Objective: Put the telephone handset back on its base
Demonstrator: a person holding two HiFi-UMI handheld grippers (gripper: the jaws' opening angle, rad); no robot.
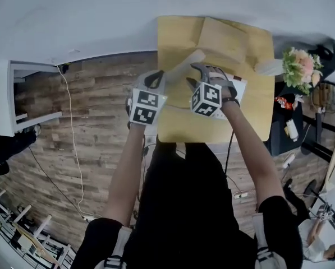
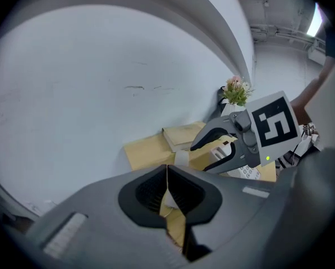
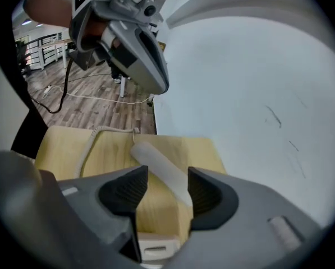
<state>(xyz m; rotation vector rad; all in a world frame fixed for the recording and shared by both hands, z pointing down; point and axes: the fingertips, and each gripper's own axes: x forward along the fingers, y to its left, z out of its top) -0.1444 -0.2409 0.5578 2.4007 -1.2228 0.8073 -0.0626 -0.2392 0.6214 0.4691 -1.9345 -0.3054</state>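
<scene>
Cream-white plastic, the telephone handset [image 1: 185, 64] lies off its base on the yellow wooden table [image 1: 178, 122], slanting toward the upper middle of the head view. In the right gripper view the handset [image 3: 159, 167] runs from the centre of the frame down between the two dark fingers [image 3: 212, 198] of the right gripper [image 3: 167, 189]. Its near end sits close against the right-hand finger and well clear of the left-hand one. Those jaws stand wide apart and grip nothing. A coiled cord [image 3: 91, 144] curves off the handset's far end toward the left of the frame. An edge of the white telephone base [image 3: 156, 250] shows at the bottom, below the jaws. In the head view the base [image 1: 237, 86] lies just right of the right gripper [image 1: 194, 76]. The left gripper [image 2: 167, 175] has its jaws closed tip to tip, and nothing can be made out in their grip
</scene>
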